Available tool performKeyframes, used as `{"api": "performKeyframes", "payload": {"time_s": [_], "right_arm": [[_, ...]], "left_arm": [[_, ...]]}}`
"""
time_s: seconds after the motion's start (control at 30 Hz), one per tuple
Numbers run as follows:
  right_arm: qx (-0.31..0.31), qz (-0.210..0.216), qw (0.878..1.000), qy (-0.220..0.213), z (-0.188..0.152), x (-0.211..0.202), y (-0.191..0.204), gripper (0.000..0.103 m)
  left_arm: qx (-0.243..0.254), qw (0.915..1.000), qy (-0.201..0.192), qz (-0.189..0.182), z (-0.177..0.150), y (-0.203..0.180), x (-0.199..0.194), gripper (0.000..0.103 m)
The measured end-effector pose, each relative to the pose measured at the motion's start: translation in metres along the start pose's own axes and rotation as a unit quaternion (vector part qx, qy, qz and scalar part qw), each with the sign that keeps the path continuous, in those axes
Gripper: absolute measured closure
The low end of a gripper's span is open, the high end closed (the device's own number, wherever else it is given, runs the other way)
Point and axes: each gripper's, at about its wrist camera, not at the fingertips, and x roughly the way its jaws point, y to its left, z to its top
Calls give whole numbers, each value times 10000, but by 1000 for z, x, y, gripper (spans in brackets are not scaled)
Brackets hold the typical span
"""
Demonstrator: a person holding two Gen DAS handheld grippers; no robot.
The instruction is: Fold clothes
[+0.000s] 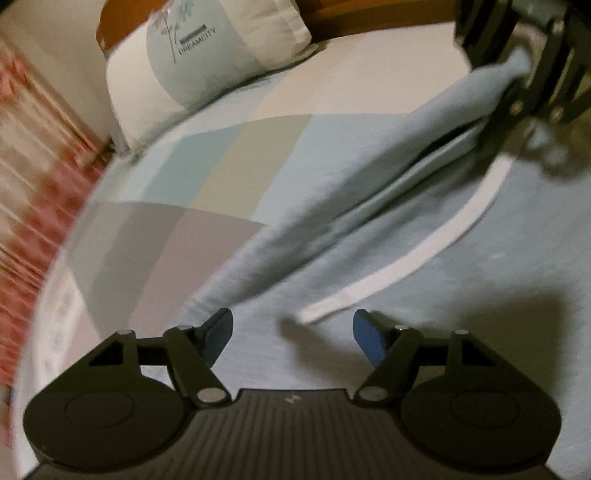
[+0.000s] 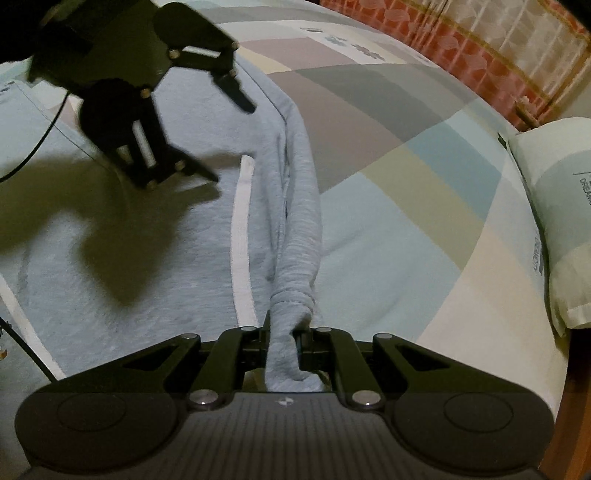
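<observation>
A light blue garment (image 1: 332, 229) with a white stripe (image 1: 443, 236) lies spread on the bed. In the left wrist view my left gripper (image 1: 293, 332) hovers just above it, open, with nothing between its blue pads (image 1: 369, 339). My right gripper (image 1: 515, 85) at the top right holds a bunched end of the cloth. In the right wrist view my right gripper (image 2: 288, 332) is shut on that twisted sleeve (image 2: 299, 221), which stretches away along the garment (image 2: 129, 240) beside the white stripe (image 2: 240, 240). The left gripper (image 2: 232, 142) hangs open over the cloth at the upper left.
The bed has a patchwork sheet (image 1: 221, 166) (image 2: 406, 184) of pale blocks. A pillow (image 1: 207, 55) (image 2: 554, 221) rests at the head by a wooden headboard (image 1: 369, 14). A red patterned curtain (image 1: 29, 184) (image 2: 480, 37) runs along one side. A thin black cable (image 2: 37, 147) trails from the left gripper.
</observation>
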Motion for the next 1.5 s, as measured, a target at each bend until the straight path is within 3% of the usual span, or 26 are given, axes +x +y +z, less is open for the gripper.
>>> {"api": "performKeyframes", "payload": {"time_s": [0.17,0.4,0.57,0.73,0.97,1.1,1.27,1.37,1.47,1.5], "right_arm": [[-14,-11,10000,-23,-1,-4,4,93],[-165,-90,9995,-271,-1,-17,11,93],[-762,-137,9966,-286,-9,-22,32,93],[-1688,-247,9849,-311,-23,-22,65,93],[-2256,-190,9736,-300,-36,-28,91,92],[-2099,-155,9774,-188,-36,-22,87,92],[-1928,-139,9811,-112,-38,-17,83,92],[-1918,-140,9813,-85,-40,-16,87,92],[-1901,-129,9817,-61,-41,-15,89,92],[-1896,-123,9818,-50,-41,-14,89,92]], "left_arm": [[246,9992,3,318,6,9,13,30],[1014,9933,197,519,2,-5,34,29],[909,9927,150,778,-4,-8,38,28],[1268,9860,11,1086,-13,-22,40,27],[1403,9840,-76,1093,-15,-24,39,27],[1862,9766,-191,1057,-25,-27,33,27],[2597,9586,-333,1115,-48,-28,31,27],[2963,9483,-433,1056,-61,-30,32,37],[3396,9354,-467,863,-70,-39,31,73],[3559,9295,-465,846,-75,-45,32,93]]}}
